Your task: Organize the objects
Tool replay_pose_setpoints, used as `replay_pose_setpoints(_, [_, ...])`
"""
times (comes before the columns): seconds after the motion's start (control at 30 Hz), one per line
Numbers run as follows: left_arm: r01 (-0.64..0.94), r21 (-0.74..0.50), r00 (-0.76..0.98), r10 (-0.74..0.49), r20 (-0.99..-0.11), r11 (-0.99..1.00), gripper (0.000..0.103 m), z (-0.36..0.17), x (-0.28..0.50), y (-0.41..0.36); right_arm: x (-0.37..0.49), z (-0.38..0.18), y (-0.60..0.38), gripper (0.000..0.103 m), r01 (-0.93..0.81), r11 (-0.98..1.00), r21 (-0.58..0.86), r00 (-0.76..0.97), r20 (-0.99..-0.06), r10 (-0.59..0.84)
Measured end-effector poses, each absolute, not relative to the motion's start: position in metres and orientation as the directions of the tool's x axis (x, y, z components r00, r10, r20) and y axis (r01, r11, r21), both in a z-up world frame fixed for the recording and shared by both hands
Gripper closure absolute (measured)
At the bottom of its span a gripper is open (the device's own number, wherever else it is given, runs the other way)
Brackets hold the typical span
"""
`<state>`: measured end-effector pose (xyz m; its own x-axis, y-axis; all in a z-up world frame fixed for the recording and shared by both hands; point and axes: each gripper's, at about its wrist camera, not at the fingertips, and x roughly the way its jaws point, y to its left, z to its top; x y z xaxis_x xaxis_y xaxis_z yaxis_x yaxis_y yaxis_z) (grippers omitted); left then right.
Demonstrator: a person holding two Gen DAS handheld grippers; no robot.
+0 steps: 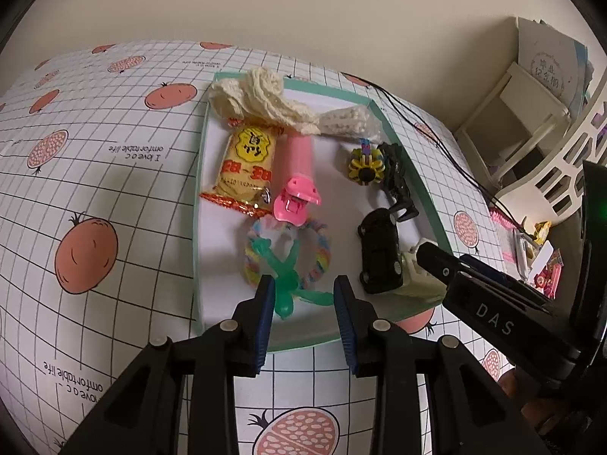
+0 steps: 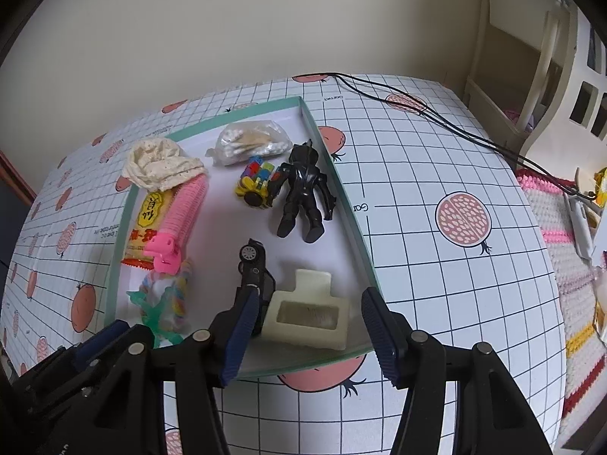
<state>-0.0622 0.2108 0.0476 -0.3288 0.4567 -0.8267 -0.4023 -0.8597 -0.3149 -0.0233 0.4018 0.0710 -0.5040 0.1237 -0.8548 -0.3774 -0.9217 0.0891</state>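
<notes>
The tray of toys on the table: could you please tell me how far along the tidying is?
Mostly done, it seems: the snack packet, pink comb, black figure, toy car and cream holder all lie inside the tray. Nothing is in hand: the left gripper and right gripper are open and hover at the tray's near edge. On the tablecloth only a black cable lies outside the tray.

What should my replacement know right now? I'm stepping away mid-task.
Left tool: open, empty, above the translucent green figure and rainbow ring.
Right tool: open, empty, straddling the cream plastic holder beside the black toy car.
All visible items sit in the mint-rimmed white tray.
Nothing gripped; whether any sorting remains cannot be told.
</notes>
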Motion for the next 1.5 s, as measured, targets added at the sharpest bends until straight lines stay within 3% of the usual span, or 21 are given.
replay_pose_setpoints(0.27, [-0.355, -0.304, -0.373, 0.431, -0.822, -0.884, 0.07, 0.052, -0.067, 0.197, -0.025, 0.075, 0.389, 0.043, -0.342, -0.935, 0.093, -0.52, -0.848, 0.106])
replay_pose_setpoints(0.33, [-0.329, -0.3, -0.382, 0.417, -0.825, -0.895, 0.06, 0.051, -0.069, 0.192, -0.026, 0.074, 0.385, 0.042, -0.33, -0.939, 0.092, -0.521, -0.848, 0.1])
replay_pose_setpoints(0.47, [-0.29, -0.283, -0.4, 0.385, -0.832, -0.914, 0.054, 0.05, -0.074, 0.183, -0.026, 0.074, 0.38, 0.035, -0.304, -0.947, 0.098, -0.529, -0.845, 0.082])
replay_pose_setpoints(0.53, [-0.263, -0.269, -0.414, 0.361, -0.836, -0.926, 0.043, 0.049, -0.075, 0.178, -0.027, 0.075, 0.377, 0.031, -0.295, -0.951, 0.093, -0.536, -0.84, 0.084])
replay_pose_setpoints(0.77, [-0.141, -0.222, -0.459, 0.262, -0.849, -0.965, 0.025, 0.045, -0.083, 0.154, -0.028, 0.074, 0.371, 0.021, -0.278, -0.956, 0.095, -0.542, -0.837, 0.075])
replay_pose_setpoints(0.87, [-0.104, -0.201, -0.481, 0.226, -0.847, -0.974, 0.01, 0.045, -0.085, 0.147, -0.028, 0.075, 0.37, 0.017, -0.273, -0.958, 0.093, -0.547, -0.834, 0.075])
replay_pose_setpoints(0.97, [-0.071, -0.2, -0.492, 0.209, -0.845, -0.977, 0.009, 0.045, -0.087, 0.14, -0.027, 0.076, 0.368, 0.01, -0.27, -0.958, 0.096, -0.551, -0.832, 0.072])
replay_pose_setpoints(1.1, [-0.028, -0.182, -0.51, 0.171, -0.843, -0.983, 0.0, 0.046, -0.088, 0.132, -0.028, 0.076, 0.366, 0.0, -0.264, -0.96, 0.093, -0.556, -0.828, 0.072])
replay_pose_setpoints(1.5, [0.003, -0.162, -0.533, 0.135, -0.835, -0.987, 0.0, 0.05, -0.09, 0.123, -0.029, 0.077, 0.361, 0.0, -0.252, -0.965, 0.076, -0.563, -0.822, 0.082])
